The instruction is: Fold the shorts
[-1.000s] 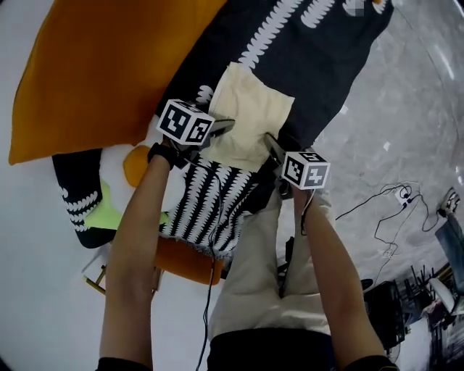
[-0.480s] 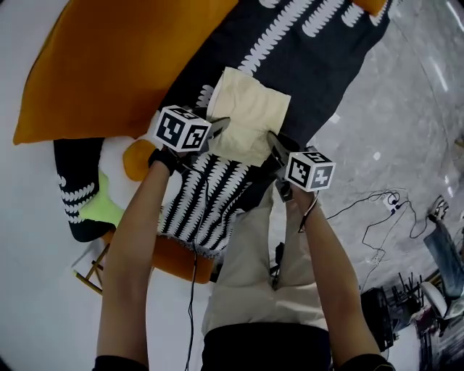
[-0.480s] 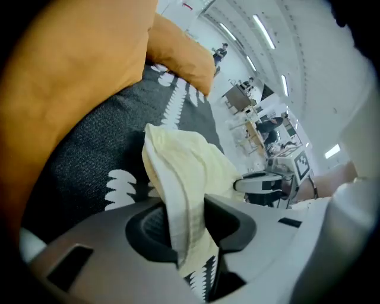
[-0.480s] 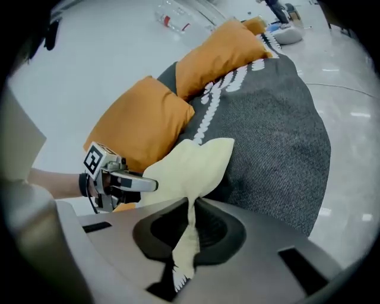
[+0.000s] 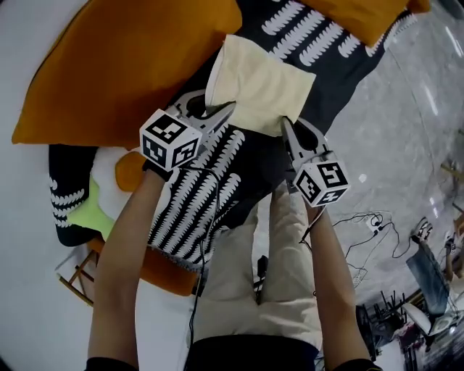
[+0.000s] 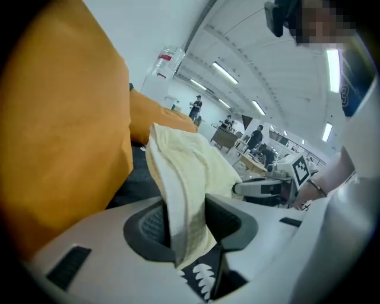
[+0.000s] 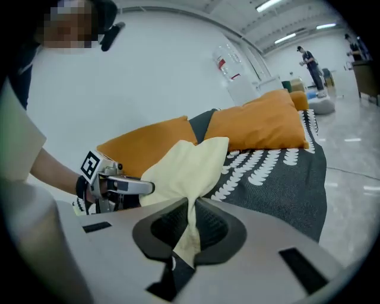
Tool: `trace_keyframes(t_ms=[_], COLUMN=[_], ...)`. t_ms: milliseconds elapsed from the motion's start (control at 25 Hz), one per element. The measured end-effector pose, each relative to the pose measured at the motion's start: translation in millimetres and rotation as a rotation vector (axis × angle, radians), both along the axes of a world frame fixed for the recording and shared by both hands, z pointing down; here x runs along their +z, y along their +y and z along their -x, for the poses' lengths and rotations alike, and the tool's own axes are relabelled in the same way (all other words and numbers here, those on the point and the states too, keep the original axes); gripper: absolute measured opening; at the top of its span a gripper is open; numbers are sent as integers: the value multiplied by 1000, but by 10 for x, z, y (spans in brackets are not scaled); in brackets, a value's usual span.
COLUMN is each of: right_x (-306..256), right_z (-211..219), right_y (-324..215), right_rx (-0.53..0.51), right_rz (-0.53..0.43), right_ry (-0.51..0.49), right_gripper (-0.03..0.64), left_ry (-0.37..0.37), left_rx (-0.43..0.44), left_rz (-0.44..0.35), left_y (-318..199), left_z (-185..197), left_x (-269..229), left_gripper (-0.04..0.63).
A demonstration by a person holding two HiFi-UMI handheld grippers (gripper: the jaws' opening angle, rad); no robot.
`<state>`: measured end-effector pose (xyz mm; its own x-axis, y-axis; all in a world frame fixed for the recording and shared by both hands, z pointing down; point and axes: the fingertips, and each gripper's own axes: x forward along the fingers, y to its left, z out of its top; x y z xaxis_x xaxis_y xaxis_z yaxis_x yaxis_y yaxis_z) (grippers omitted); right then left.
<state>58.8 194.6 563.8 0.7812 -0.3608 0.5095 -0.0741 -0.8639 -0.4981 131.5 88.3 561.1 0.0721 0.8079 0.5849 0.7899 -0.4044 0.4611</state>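
The cream shorts (image 5: 261,83) are lying in a folded bundle over the middle of the dark cover with white leaf marks (image 5: 348,80), and both grippers are holding them by their near edge. The left gripper (image 5: 220,116) is gripping the near left corner over the cover. Its jaws have just been closing and then easing a little, and its own view shows a thick fold of cream cloth pinched between the two dark pads. The right gripper (image 5: 287,124) is holding the near right corner over the cover, its jaws pressed tight on a thin gather of the same cloth. In the right gripper view the shorts are rising from that pinch and spreading across toward the left gripper, above the cover. Whether their far edge is touching the cover cannot be told. A large orange cushion (image 5: 123,65) is resting along the cover's left side. A second orange cushion (image 5: 362,18) is sitting at the cover's far end, cut off by the top of the head view. The pinched corners are hidden behind the jaw tips in the head view. A white, orange and green soft thing (image 5: 101,192) at the cover's near left is partly covered by the left forearm and is hard to make out. The person's beige trousers (image 5: 268,290) are showing below the cover's near edge.
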Motion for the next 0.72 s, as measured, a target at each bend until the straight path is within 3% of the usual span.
trace_keyframes(t_ms=[120, 240, 440, 520, 600, 720], right_x=[484, 815, 798, 793, 840, 892], right_z=[216, 680, 1419, 1601, 1723, 1832], right_y=[-99, -310, -686, -877, -1036, -960], right_rx=[-26, -45, -88, -150, -234, -297], right_rz=[43, 16, -3, -11, -24, -65], right_ry=[-75, -168, -271, -305, -334, -350], right_gripper=[43, 44, 52, 67, 194, 277], left_ry=[-23, -74, -90, -102, -117, -143], left_rx=[-37, -52, -32, 9, 76, 165], left_rz=[-71, -122, -180, -196, -207, -205], left_y=[-165, -398, -801, -963, -1101, -1169], left_z=[261, 715, 1326, 1509, 1666, 1783], left_x=[485, 822, 784, 768, 782, 752], left_gripper=[164, 164, 146, 154, 207, 324])
